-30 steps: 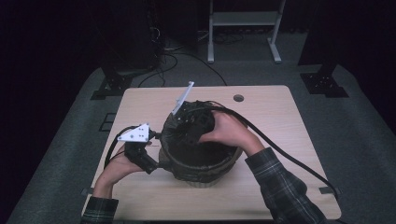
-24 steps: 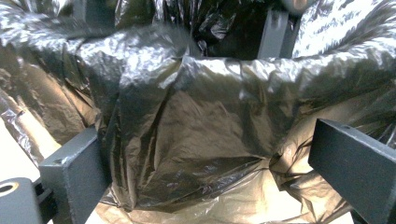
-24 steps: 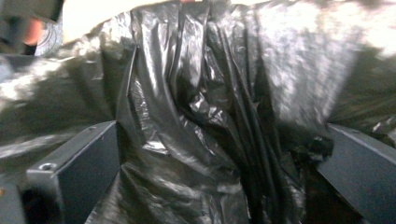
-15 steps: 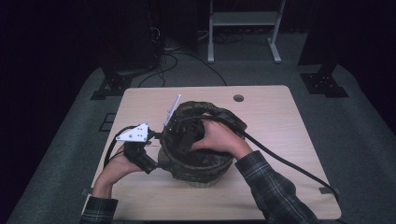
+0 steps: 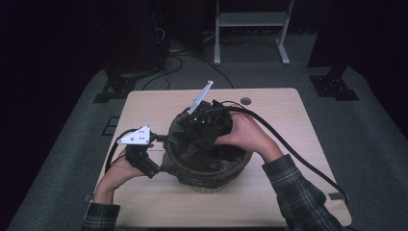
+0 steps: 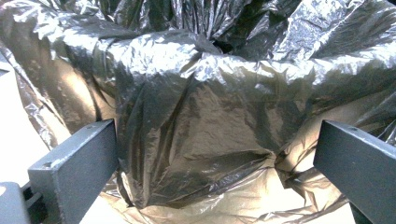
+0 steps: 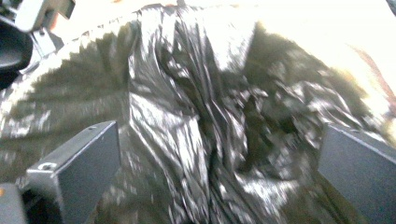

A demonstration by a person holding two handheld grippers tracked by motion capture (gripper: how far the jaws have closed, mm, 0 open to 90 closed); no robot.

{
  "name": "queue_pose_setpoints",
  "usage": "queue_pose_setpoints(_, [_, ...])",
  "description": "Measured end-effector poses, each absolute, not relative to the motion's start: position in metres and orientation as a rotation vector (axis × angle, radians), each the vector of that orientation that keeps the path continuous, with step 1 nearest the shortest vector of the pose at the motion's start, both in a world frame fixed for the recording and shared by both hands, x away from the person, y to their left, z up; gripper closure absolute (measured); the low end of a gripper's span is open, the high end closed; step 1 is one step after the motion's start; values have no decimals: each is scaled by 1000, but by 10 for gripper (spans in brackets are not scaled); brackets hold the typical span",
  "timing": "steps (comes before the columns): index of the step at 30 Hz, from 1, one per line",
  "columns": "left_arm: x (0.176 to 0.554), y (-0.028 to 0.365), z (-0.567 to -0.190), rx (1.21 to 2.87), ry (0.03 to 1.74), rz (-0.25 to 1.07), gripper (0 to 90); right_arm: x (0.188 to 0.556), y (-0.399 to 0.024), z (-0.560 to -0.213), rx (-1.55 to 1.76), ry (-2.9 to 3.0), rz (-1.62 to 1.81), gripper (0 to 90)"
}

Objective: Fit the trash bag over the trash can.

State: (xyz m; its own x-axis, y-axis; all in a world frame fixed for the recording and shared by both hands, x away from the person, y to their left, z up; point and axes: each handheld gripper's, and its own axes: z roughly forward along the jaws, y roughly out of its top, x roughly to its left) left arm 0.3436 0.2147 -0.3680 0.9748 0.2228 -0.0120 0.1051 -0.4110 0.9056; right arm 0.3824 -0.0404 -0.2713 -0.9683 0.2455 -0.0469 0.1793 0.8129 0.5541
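A round wicker waste basket (image 5: pixel 211 183) lined with a black plastic bin bag (image 5: pixel 202 144) stood near the middle of a pale wooden worktop (image 5: pixel 284 110), towards the person's side. From above, the left gripper (image 5: pixel 161 161) sat at the basket's left side, low against the rim, where the bag was folded over the edge, with the left hand (image 5: pixel 118 168) behind it and a grey three-cornered plate on top. In the left gripper view, the two dark fingers (image 6: pixel 77 161) stood wide apart, released, one at each lower corner, and the crinkled, glossy bag (image 6: pixel 196 116) bulged in the gap between them without being pinched; the film draped over the basket rim just ahead of the fingertips. The right gripper (image 5: pixel 204 120) was held over the far part of the basket's mouth, tilted down into the bag, with the right hand (image 5: pixel 243 134) wrapped around it and a thick black cable trailing off across the worktop to the right. In the right gripper view, which was blurred, its fingers (image 7: pixel 79 168) also stood spread open, and a bunched ridge of the bag (image 7: pixel 187 126) ran up between them, lying closer to the left finger than to the right; whether either finger touched the film could not be told. A small dark round disc (image 5: pixel 246 101) lay on the worktop beyond the basket, well apart from both grippers.
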Motion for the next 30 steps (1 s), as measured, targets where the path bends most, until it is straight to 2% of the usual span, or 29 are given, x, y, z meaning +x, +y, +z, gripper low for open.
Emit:
queue_pose_setpoints(16, [345,222,-364,1979,260,154,0,372,-112,-257,444,2742,1059,0])
queue_pose_setpoints(30, [343,232,-360,1984,278,165,0,361,-195,-271,641,2609,1199,0])
